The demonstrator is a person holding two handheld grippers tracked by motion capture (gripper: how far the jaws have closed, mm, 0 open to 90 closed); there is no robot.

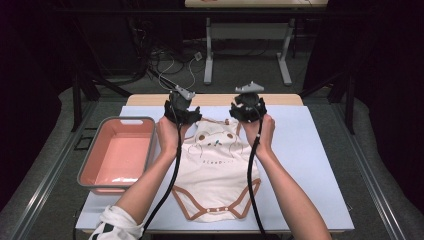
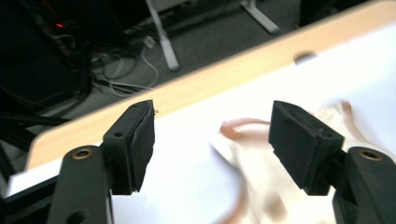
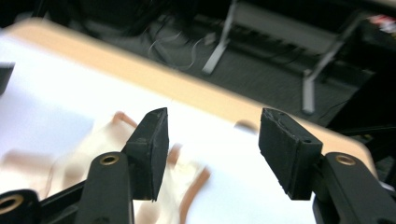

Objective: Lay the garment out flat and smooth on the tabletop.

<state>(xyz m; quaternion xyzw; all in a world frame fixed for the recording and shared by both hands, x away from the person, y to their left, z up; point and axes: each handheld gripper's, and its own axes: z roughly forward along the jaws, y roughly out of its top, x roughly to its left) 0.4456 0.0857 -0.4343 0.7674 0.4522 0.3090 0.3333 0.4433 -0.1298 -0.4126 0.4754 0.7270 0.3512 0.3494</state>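
Note:
A cream baby bodysuit (image 1: 217, 170) with brown trim and a bear print lies flat on the white table cover (image 1: 300, 150), neck end away from me. My left gripper (image 1: 181, 111) hovers over its left shoulder and my right gripper (image 1: 247, 107) over its right shoulder. In the left gripper view the jaws (image 2: 212, 126) stand apart with nothing between them, the blurred bodysuit (image 2: 243, 163) lying below. The right gripper (image 3: 215, 130) is open too, above the bodysuit (image 3: 93, 144) and apart from it.
A pink tub (image 1: 117, 160) with a grey rim stands at the table's left, close to my left forearm. The wooden far edge (image 1: 280, 99) of the table runs just beyond the grippers. Behind it are floor cables and white desk legs (image 1: 208, 55).

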